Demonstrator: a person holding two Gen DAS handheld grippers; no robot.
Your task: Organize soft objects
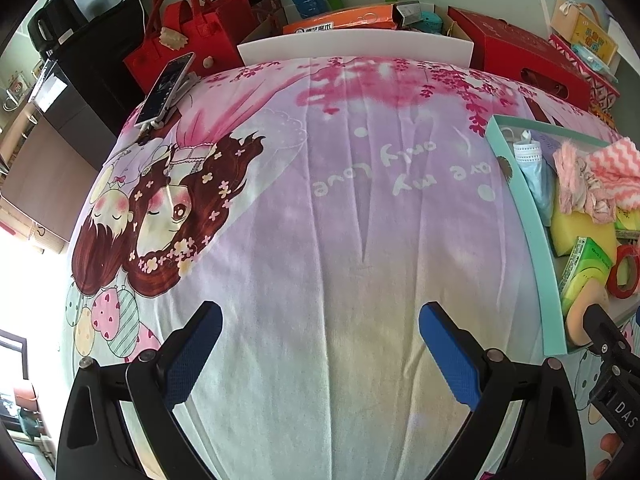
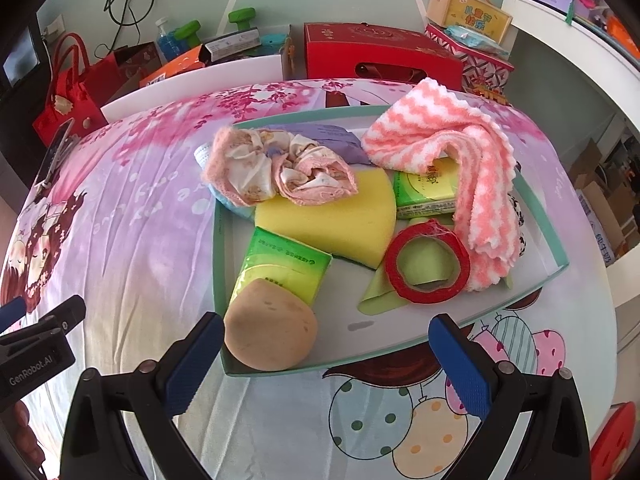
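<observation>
Table covered by a cartoon-printed cloth (image 1: 320,208), its far edge lined with a white board (image 1: 356,46), red bag (image 1: 180,36) and red box (image 2: 380,56). A wide bare stretch of cloth lies ahead of the left tool (image 1: 320,354), whose blue-padded fingers stand apart with nothing between them; a phone (image 1: 164,90) rests near the far left corner. The teal-rimmed tray (image 2: 218,240) sits on the right part of the table, just beside the left tool's right finger in the left wrist view. The right tool (image 2: 326,360) hangs over the tray's near rim, fingers apart and empty. A tan round sponge (image 2: 270,326) lies in the tray's near left corner, just ahead of the right tool's left finger. Behind it: green tissue pack (image 2: 280,262), yellow sponge (image 2: 332,220), red tape roll (image 2: 427,266), crumpled pink-edged cloth (image 2: 276,172), and a pink-and-white zigzag towel (image 2: 452,160) draped over a second tissue pack (image 2: 424,192).
</observation>
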